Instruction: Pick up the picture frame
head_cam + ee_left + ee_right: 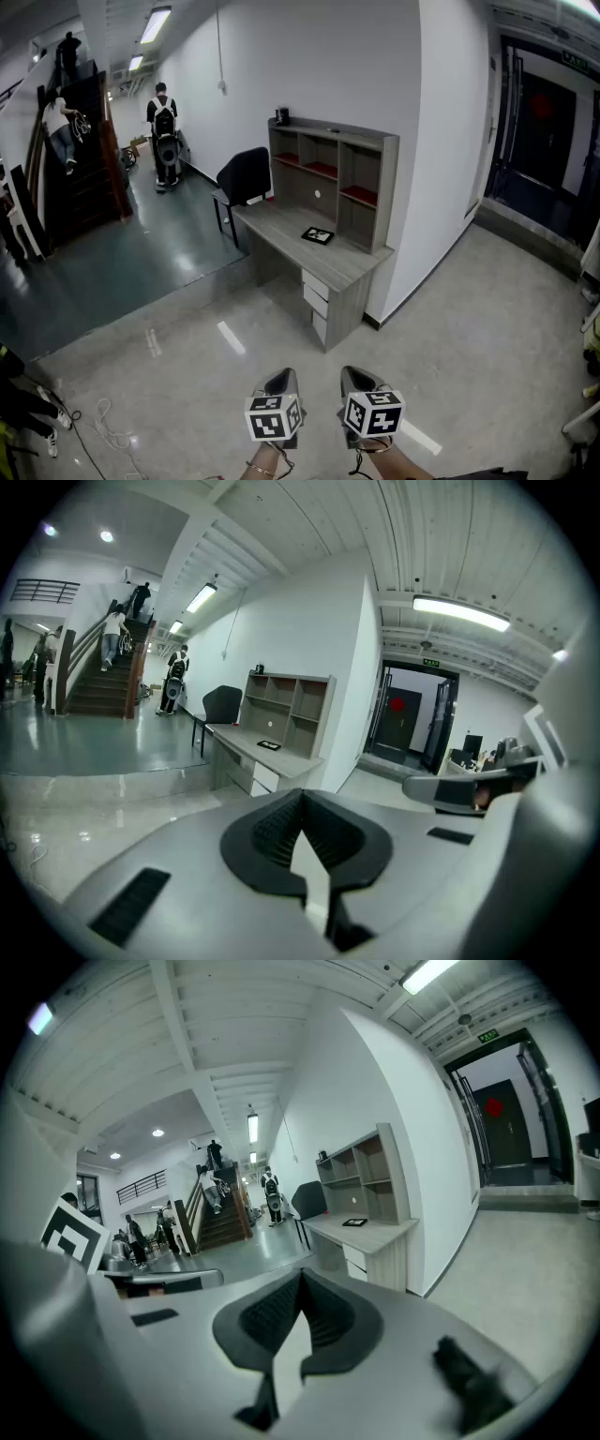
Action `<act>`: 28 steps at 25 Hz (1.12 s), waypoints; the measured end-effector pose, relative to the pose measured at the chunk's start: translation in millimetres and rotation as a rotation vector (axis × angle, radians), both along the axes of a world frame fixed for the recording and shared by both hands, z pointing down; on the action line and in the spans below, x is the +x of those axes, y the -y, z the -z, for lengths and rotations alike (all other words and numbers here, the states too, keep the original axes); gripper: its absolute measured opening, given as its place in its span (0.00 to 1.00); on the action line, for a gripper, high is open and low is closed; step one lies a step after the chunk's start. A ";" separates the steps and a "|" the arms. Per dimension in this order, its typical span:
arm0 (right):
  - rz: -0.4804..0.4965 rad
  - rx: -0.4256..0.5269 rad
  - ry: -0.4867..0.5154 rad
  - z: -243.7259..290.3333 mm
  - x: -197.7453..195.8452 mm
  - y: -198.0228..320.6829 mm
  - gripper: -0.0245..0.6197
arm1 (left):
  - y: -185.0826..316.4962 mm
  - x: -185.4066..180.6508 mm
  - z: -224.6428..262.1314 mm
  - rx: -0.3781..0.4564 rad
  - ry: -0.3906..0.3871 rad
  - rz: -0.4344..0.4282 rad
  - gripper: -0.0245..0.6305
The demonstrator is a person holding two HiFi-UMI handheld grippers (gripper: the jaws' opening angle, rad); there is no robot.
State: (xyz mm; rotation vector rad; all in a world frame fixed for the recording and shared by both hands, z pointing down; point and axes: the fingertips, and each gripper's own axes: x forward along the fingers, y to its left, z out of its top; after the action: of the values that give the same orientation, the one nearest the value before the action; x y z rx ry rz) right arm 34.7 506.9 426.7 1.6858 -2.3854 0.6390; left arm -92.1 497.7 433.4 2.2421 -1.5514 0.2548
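Observation:
The picture frame [318, 235] is small and dark and lies flat on the grey desk [281, 228], in front of the shelf unit. It is small and far off in the left gripper view [269, 745] and in the right gripper view [354, 1223]. Both grippers are held low over the floor, well short of the desk. My left gripper [279, 381] is shut with nothing in it, its tips meeting [300, 793]. My right gripper [359, 377] hangs beside it, also shut and empty [302, 1273].
A shelf hutch [333, 173] stands on the desk against the white wall. A black chair [244, 178] sits at the desk's far end. A person with a backpack [165, 136] stands down the hall near stairs [80, 159]. White cables [108, 431] lie on the floor at left.

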 end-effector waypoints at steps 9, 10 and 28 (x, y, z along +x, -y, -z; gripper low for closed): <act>-0.005 0.000 -0.008 -0.1 -8.8 5.1 0.09 | 7.2 -11.4 -1.8 -0.003 0.004 -0.005 0.06; -0.005 -0.002 -0.005 -0.6 -9.0 5.3 0.09 | 7.8 -11.5 -2.3 -0.004 0.003 -0.007 0.06; -0.011 -0.038 0.048 -18.9 -10.3 40.8 0.09 | 38.3 -18.2 -21.2 -0.023 0.000 0.004 0.06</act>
State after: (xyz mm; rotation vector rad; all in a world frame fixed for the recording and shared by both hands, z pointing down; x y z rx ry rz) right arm 24.3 466.1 445.6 1.6885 -2.3814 0.7300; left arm -110.3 459.4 454.6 2.2211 -1.5454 0.2707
